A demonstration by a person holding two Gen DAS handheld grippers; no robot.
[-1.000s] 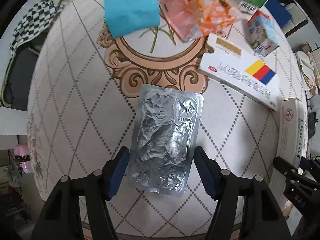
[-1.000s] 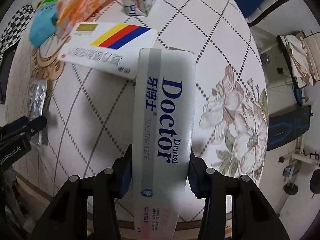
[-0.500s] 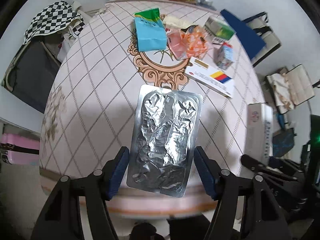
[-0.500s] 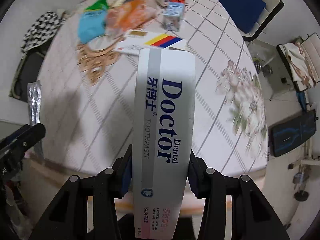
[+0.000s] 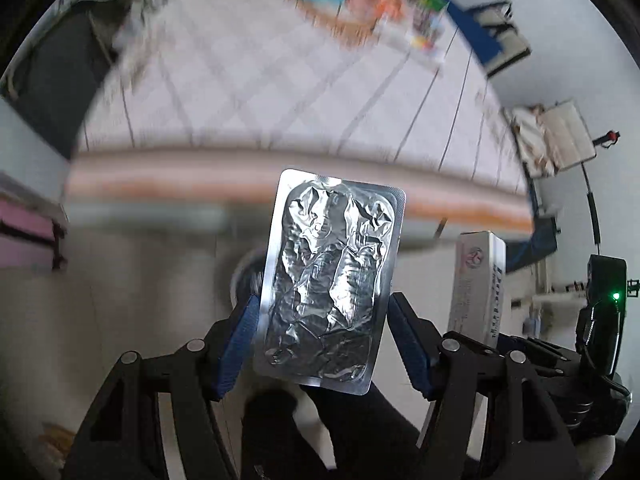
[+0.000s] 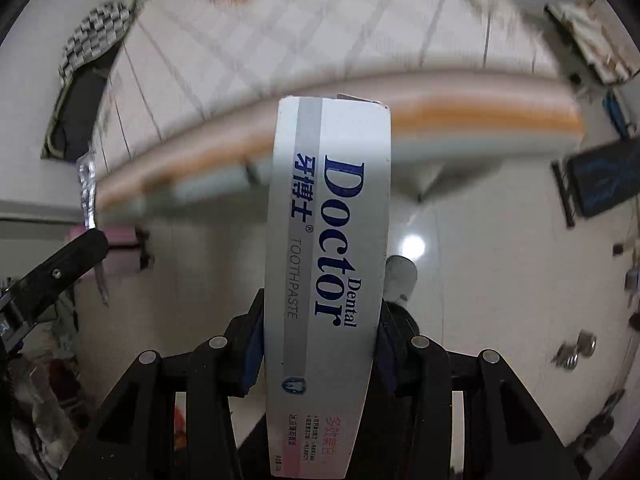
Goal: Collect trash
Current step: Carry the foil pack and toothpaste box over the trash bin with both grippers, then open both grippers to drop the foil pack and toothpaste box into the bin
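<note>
My left gripper (image 5: 322, 344) is shut on a crumpled silver foil blister pack (image 5: 328, 280) and holds it in the air, below and in front of the table edge. My right gripper (image 6: 320, 344) is shut on a white "Dental Doctor" toothpaste box (image 6: 328, 248), also off the table. The box also shows in the left wrist view (image 5: 478, 280), and the foil pack shows edge-on in the right wrist view (image 6: 86, 188). The two grippers are side by side above the floor.
The round patterned table (image 5: 260, 92) is behind and above both grippers, blurred. Several packets and boxes (image 5: 368, 8) lie at its far side. A checkered cloth (image 6: 92, 44) hangs at the left. Glossy floor (image 6: 480, 280) lies below.
Both grippers have pulled back and down from above the table, past its front edge, each with its item still in its grip. The table now sits high in both views.
</note>
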